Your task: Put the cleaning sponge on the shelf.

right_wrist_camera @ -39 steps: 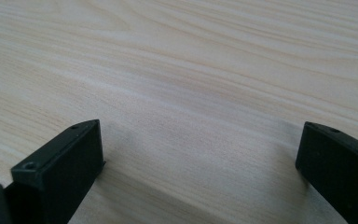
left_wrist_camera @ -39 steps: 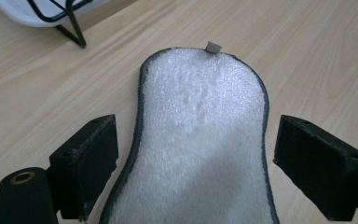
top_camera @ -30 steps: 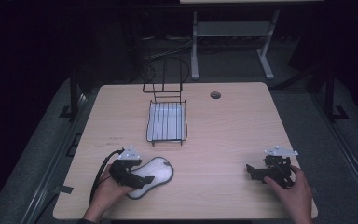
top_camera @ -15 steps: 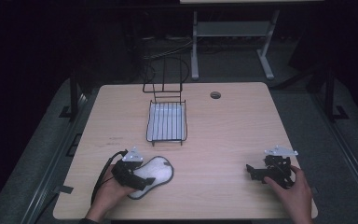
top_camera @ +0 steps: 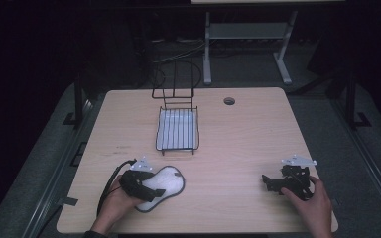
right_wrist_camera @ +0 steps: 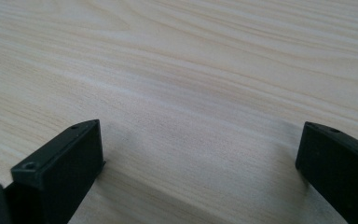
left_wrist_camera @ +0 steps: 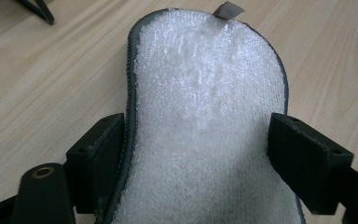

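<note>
A white fleecy insole with a dark grey rim lies flat on the wooden table at the front left. My left gripper straddles its near end. In the left gripper view the insole runs between the jaws. The left pad touches the rim and the right pad sits at the other edge, with the insole not squeezed. These jaws have just been closing. My right gripper rests open at the front right, and in its own view my right gripper has bare wood between the jaws.
A black wire rack with an upright back stands at the table's middle, beyond the insole. A round cable hole lies near the far edge. A grey tag sticks out at the insole's far tip.
</note>
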Tool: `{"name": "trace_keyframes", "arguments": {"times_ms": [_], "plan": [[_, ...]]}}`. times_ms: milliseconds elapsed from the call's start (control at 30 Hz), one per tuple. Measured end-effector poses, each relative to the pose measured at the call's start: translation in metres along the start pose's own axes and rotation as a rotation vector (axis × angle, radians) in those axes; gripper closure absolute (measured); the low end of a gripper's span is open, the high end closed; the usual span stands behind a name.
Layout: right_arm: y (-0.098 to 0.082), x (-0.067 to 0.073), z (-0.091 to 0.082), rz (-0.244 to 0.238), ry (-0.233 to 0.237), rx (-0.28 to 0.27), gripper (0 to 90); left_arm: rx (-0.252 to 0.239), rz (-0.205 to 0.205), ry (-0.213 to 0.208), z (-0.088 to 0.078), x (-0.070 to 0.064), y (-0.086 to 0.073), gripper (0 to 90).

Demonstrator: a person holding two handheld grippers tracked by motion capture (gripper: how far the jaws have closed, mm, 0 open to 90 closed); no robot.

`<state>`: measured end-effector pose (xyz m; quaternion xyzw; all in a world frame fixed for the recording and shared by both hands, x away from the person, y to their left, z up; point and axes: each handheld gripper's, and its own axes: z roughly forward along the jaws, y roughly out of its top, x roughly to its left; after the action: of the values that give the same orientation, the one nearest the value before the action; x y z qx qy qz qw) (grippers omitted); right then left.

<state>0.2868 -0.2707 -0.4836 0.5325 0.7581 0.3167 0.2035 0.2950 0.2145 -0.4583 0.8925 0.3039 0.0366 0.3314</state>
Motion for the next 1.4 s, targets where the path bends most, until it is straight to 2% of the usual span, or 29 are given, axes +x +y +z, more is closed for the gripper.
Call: {"name": "trace_keyframes", "arguments": {"times_ms": [233, 433, 567, 900, 1233, 1400], "plan": [[0.0, 0.0, 0.0, 0.0, 0.0, 0.0, 0.2, -0.003, 0.005, -0.003, -0.004, 0.001, 0.001, 25.4], [0.0, 0.0, 0.0, 0.0, 0.0, 0.0, 0.2, -0.042, 0.022, 0.009, -0.014, -0.001, 0.003, 41.6], [0.0, 0.0, 0.0, 0.0, 0.0, 0.0, 0.2, -0.044, 0.033, 0.01, -0.017, -0.002, 0.004, 46.0], [0.0, 0.0, 0.0, 0.0, 0.0, 0.0, 0.2, -0.095, 0.037, 0.012, -0.028, -0.003, 0.007, 60.2], [0.0, 0.0, 0.0, 0.0, 0.0, 0.0, 0.2, -0.144, 0.015, -0.029, -0.039, -0.004, 0.009, 71.8], [0.0, 0.0, 0.0, 0.0, 0.0, 0.0, 0.2, -0.166, 0.006, -0.065, -0.043, -0.006, 0.01, 76.0]]}}
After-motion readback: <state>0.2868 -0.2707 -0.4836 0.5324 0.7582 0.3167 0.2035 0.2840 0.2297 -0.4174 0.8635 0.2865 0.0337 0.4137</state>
